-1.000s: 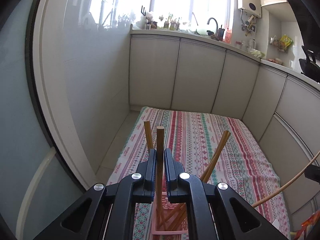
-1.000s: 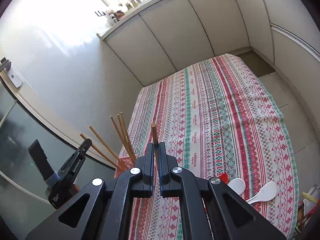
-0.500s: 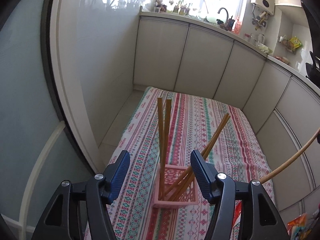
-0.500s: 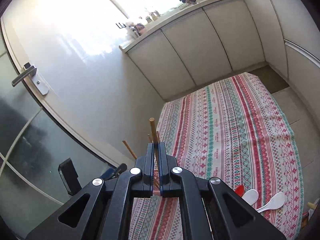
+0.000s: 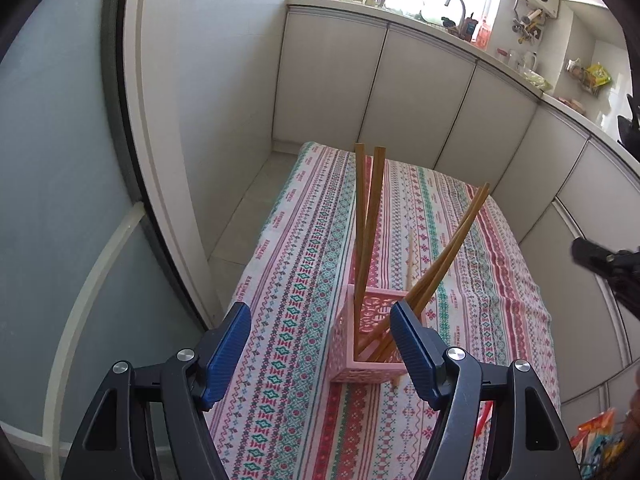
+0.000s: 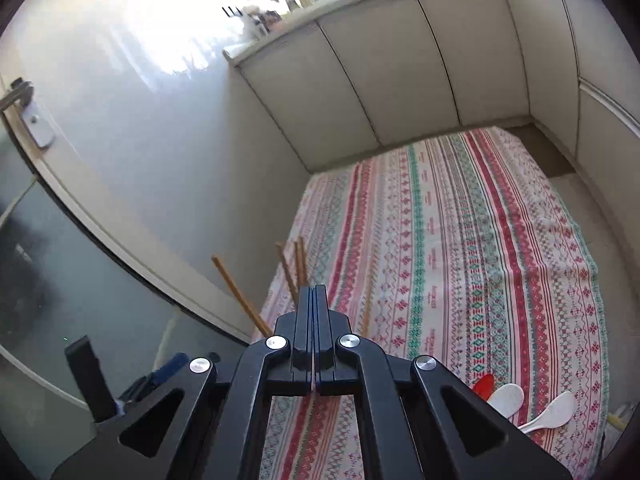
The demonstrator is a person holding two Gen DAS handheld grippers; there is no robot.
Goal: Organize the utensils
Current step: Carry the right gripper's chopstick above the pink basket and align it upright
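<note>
Left gripper [image 5: 320,340] jaws opening, empty; right gripper [image 6: 313,300] jaws closed, empty; light basket [image 5: 360,344] may tip if chopsticks [image 5: 366,220] get bumped

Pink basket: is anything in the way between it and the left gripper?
Nothing visible does. The pink plastic lattice basket of brown wooden chopsticks sits just past the left gripper, whose jaws are opening, empty.

A striped patterned tablecloth [image 5: 304,320] is lying across the table, white cabinet doors [image 5: 320,92] are lining the walls around it, a tap [image 5: 458,6] is standing at the sunlit window, and a door handle [image 6: 18,94] is showing on the left.
</note>
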